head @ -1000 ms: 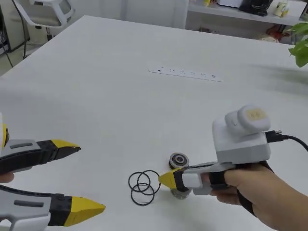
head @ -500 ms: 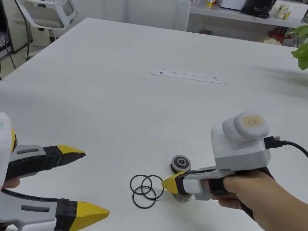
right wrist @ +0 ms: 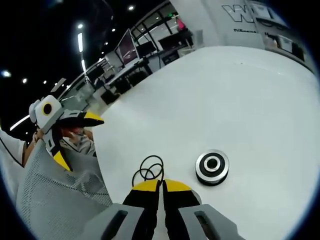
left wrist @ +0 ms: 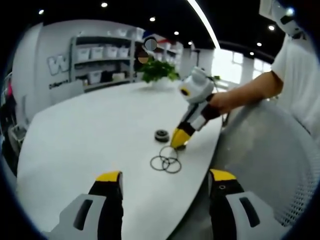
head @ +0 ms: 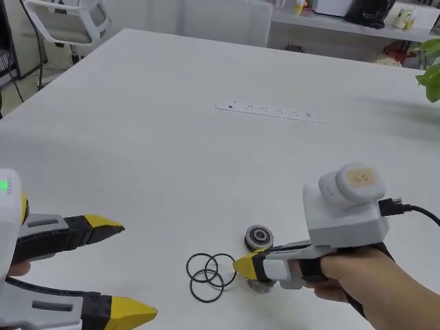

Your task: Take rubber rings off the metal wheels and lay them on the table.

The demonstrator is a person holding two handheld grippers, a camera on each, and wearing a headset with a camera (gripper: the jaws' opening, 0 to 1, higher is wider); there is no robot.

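Three black rubber rings [head: 210,273] lie overlapping on the white table [head: 172,137]; they show again as rings [left wrist: 166,163] and rings [right wrist: 149,169]. A metal wheel [head: 258,237] lies flat just right of them, also seen as the wheel [right wrist: 212,167] and the wheel [left wrist: 161,135]. My right gripper [head: 238,265] is shut, its yellow tips at the right edge of the rings and over a second wheel [head: 260,283]. My left gripper [head: 130,269] hangs open at the near left, well short of the rings, and nothing sits between its fingers.
A white power strip [head: 268,110] lies farther back on the table. An office chair [head: 65,17] stands at the far left corner and a plant [head: 430,62] at the right edge. A mesh chair back [left wrist: 260,150] is beside the table's near edge.
The head camera has shifted a little. Rings, wheels and both grippers stay in the same places relative to each other.
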